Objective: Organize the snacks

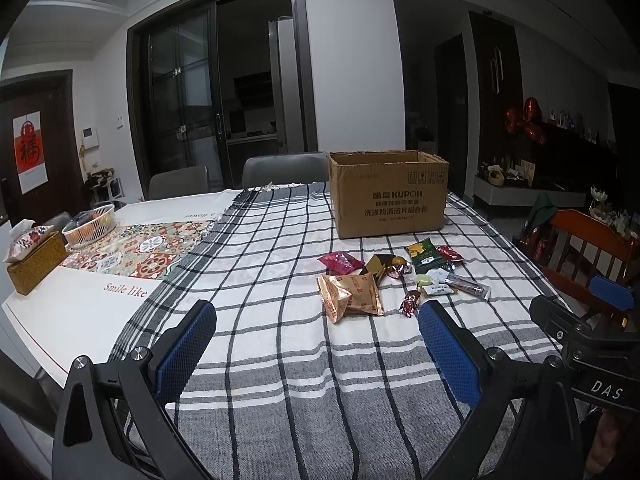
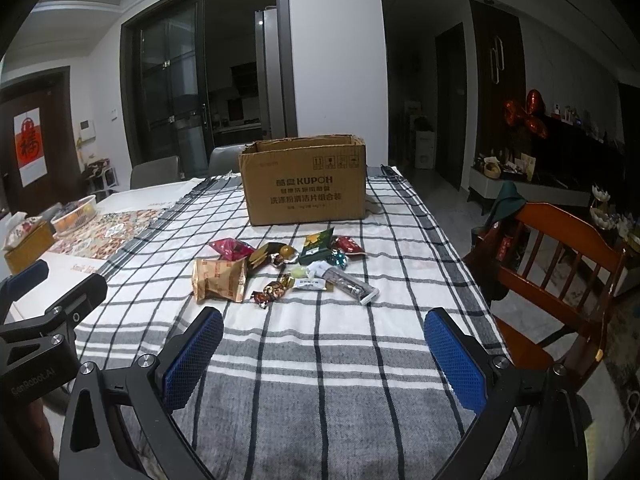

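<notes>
Both grippers hover low over the near end of a table draped in a grey-and-white checked cloth (image 1: 280,240), and both stand wide apart with nothing between the blue pads. The left gripper (image 1: 316,312) has its fingers spread to either side of the cloth's bare front area; the right gripper (image 2: 324,318) is spread just as wide, and each one shows at the edge of the other's view.

The snacks lie in a loose cluster on the cloth, ahead of the grippers and well short of them. Nearest is a crumpled gold packet (image 2: 220,284), with a pink wrapper (image 2: 230,249) behind it and a small dark-and-gold box (image 2: 266,255) just beside that. A green packet (image 2: 318,246) leans at the back of the group next to a red wrapper (image 2: 350,245). Toward the front sit a foil-wrapped candy (image 2: 274,290) and a long clear-wrapped bar (image 2: 352,284) — several smaller sweets are mixed in between (too small to tell apart).

Behind the cluster stands an open cardboard box (image 2: 306,184), upright, its printed side facing the grippers. Off to the left, on a patterned runner, rest a white wire basket (image 1: 90,226) and a tissue box (image 1: 34,256). A wooden chair (image 2: 560,264) stands beside the table's right edge.
</notes>
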`<act>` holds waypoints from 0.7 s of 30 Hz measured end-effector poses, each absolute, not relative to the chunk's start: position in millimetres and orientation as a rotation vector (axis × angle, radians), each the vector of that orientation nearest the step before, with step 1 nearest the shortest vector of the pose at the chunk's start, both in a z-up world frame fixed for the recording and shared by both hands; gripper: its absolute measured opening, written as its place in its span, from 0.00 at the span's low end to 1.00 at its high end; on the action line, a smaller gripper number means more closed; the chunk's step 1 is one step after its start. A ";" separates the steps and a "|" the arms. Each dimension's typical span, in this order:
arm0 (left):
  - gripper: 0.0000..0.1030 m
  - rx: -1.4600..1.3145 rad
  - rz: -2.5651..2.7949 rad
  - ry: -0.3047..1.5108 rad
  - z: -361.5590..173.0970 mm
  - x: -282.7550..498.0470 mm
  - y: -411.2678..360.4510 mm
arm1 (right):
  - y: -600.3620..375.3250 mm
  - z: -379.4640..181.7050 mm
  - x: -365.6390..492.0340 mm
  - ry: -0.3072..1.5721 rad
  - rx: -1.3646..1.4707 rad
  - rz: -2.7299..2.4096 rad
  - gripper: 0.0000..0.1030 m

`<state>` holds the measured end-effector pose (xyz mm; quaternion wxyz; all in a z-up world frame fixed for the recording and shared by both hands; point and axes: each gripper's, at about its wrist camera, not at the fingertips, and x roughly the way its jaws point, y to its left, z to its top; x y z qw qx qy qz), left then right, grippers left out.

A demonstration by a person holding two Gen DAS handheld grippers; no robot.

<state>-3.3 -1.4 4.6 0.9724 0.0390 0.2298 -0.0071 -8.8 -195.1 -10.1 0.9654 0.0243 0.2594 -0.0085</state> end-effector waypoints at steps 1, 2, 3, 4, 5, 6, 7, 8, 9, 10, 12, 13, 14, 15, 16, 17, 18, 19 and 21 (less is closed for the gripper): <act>1.00 0.079 -0.015 0.464 4.5 -3.3 -1.4 | -195.7 -10.3 -8.8 0.525 0.049 -0.017 0.99; 1.00 0.079 -0.014 0.465 4.6 -3.1 -1.7 | -194.9 -9.5 -9.1 0.525 0.050 -0.017 0.99; 1.00 0.078 -0.015 0.464 4.3 -3.6 -1.2 | -194.6 -9.5 -9.0 0.525 0.050 -0.018 0.99; 1.00 0.077 -0.016 0.465 4.7 -3.3 -1.6 | -195.5 -10.3 -8.9 0.525 0.049 -0.017 0.99; 1.00 0.077 -0.016 0.464 4.4 -3.4 -1.5 | -195.5 -10.3 -8.9 0.524 0.050 -0.017 0.99; 1.00 0.077 -0.017 0.464 4.7 -3.3 -0.9 | -194.4 -9.5 -9.2 0.524 0.051 -0.017 0.99; 1.00 0.077 -0.016 0.463 5.2 -2.9 -1.3 | -194.3 -9.6 -9.0 0.524 0.049 -0.017 0.99; 1.00 0.077 -0.017 0.463 5.1 -2.9 -1.4 | -194.3 -9.4 -9.1 0.525 0.049 -0.017 0.99; 1.00 0.076 -0.017 0.463 5.0 -3.2 -1.0 | -194.2 -9.3 -9.2 0.524 0.049 -0.016 0.99; 1.00 0.076 -0.017 0.463 5.0 -3.1 -1.1 | -194.4 -9.4 -9.2 0.524 0.049 -0.017 0.99; 1.00 0.076 -0.017 0.463 4.9 -3.2 -1.1 | -194.2 -9.2 -9.2 0.523 0.050 -0.017 0.99; 1.00 0.076 -0.018 0.463 5.4 -2.7 -1.6 | -195.1 -9.9 -9.1 0.524 0.049 -0.017 0.99; 1.00 0.076 -0.017 0.463 4.9 -3.2 -1.2 | -195.3 -10.0 -8.9 0.523 0.050 -0.016 0.99; 1.00 0.077 -0.017 0.462 4.8 -3.3 -1.2 | -194.9 -9.8 -8.8 0.524 0.050 -0.017 0.99; 1.00 0.076 -0.016 0.462 4.8 -3.3 -1.1 | -195.3 -10.1 -8.6 0.524 0.049 -0.017 0.99; 1.00 0.076 -0.017 0.463 5.3 -2.7 -1.6 | -195.4 -10.3 -8.5 0.523 0.049 -0.017 0.99; 1.00 0.076 -0.017 0.462 4.7 -3.4 -1.1 | -194.9 -10.1 -8.3 0.524 0.049 -0.017 0.99; 1.00 0.076 -0.017 0.462 5.1 -2.9 -1.6 | -195.4 -10.5 -8.0 0.525 0.049 -0.016 0.99; 1.00 0.076 -0.016 0.462 4.6 -3.5 -1.1 | -194.3 -10.3 -7.5 0.527 0.049 -0.012 0.99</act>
